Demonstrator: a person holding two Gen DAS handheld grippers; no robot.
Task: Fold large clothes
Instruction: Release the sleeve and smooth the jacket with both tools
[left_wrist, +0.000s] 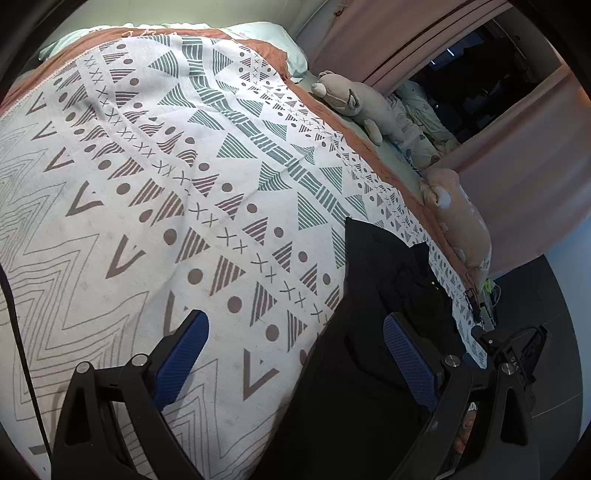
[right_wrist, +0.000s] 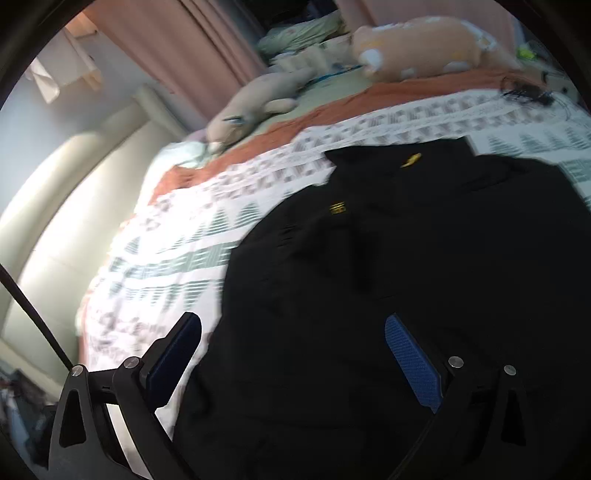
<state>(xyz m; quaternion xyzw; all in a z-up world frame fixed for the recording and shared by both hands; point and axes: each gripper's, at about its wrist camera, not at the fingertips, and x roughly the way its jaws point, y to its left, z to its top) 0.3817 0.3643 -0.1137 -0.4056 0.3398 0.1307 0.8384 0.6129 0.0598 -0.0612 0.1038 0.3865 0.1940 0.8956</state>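
A: Where does the black garment with small yellow marks (right_wrist: 388, 258) lie?

B: Spread on the white bedspread printed with grey and teal triangles, crosses and dots (left_wrist: 147, 184), toward the side nearest the grippers. In the right wrist view it fills the lower right of the picture, its collar end pointing up toward the far edge of the bed. In the left wrist view it shows as a dark mass at the lower right.

A: And the right gripper (right_wrist: 295, 354)?

B: Its two blue-padded fingers (right_wrist: 413, 365) stand wide apart above the garment. The pads press on nothing. That view is blurred, so I cannot tell whether the fingers touch the cloth.

A: The left gripper (left_wrist: 295, 354)?

B: Also spread wide. One blue pad (left_wrist: 181, 354) hangs over the patterned bedspread, the other over the black cloth; the garment's edge runs between them, and nothing is clamped.

A: What else is on the bed?

B: A rust-brown blanket (left_wrist: 369, 144) shows past the bedspread's far edge. Beyond it lie a grey plush bear (left_wrist: 354, 99) and a tan plush animal (left_wrist: 461, 229), beside pink curtains (left_wrist: 517, 155).
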